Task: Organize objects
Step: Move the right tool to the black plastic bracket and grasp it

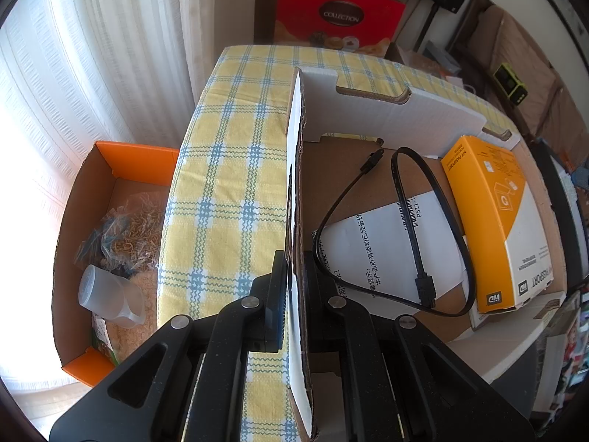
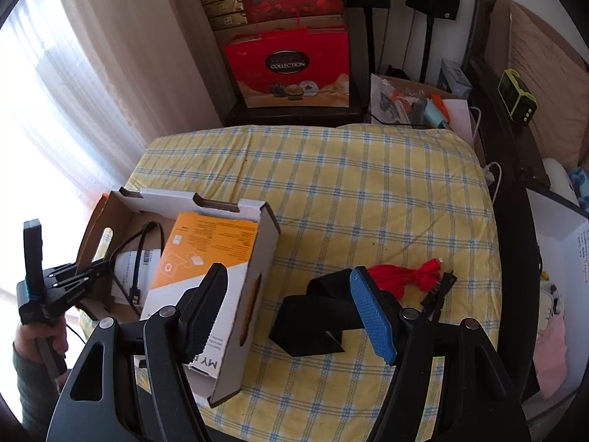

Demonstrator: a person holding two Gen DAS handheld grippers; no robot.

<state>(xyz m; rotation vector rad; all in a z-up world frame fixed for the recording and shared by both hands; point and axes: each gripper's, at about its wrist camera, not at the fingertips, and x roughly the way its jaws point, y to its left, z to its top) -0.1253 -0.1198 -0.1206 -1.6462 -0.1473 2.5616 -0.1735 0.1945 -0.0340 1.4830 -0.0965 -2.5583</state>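
Note:
A white cardboard box (image 1: 386, 110) lies open on the yellow checked cloth (image 1: 235, 169). In it are an orange WD hard-drive carton (image 1: 497, 221), a black cable (image 1: 416, 228) and a printed sheet (image 1: 386, 243). My left gripper (image 1: 294, 291) is shut on the box's left wall (image 1: 294, 184). In the right wrist view the box (image 2: 206, 202) and carton (image 2: 206, 254) sit at left. My right gripper (image 2: 291, 313) is open and empty above the cloth, next to the box's right wall. A black folded item (image 2: 313, 328), a red cloth bundle (image 2: 405, 276) and a black connector (image 2: 438, 291) lie ahead of it.
An orange box (image 1: 110, 169) with bags and a plastic cup (image 1: 110, 294) stands on the floor left of the table. Red gift bags (image 2: 291, 70) stand behind the table. A cluttered box (image 2: 412, 103), speakers and a sofa are at back right.

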